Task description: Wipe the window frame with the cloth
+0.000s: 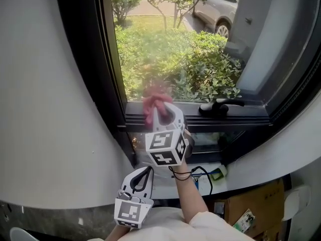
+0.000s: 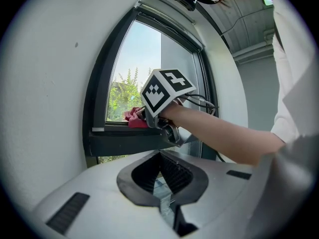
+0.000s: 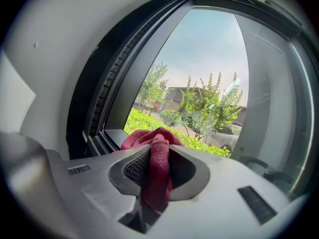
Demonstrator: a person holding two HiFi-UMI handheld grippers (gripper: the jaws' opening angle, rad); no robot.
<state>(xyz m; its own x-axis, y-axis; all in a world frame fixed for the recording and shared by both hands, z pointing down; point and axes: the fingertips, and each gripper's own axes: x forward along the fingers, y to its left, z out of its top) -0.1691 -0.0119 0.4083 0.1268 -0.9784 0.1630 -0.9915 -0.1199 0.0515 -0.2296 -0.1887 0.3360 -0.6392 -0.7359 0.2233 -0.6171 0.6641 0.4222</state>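
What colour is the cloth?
Pinkish red; the cloth shows best in the right gripper view.

Red cloth, bunched, on the bottom rail of the black window frame; near its left corner

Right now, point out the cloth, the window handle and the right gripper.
cloth (image 3: 157, 151): right gripper view, fold between the jaws.
window handle (image 1: 220, 106): head view, black lever.
right gripper (image 1: 164, 113): head view, between its fingertips.
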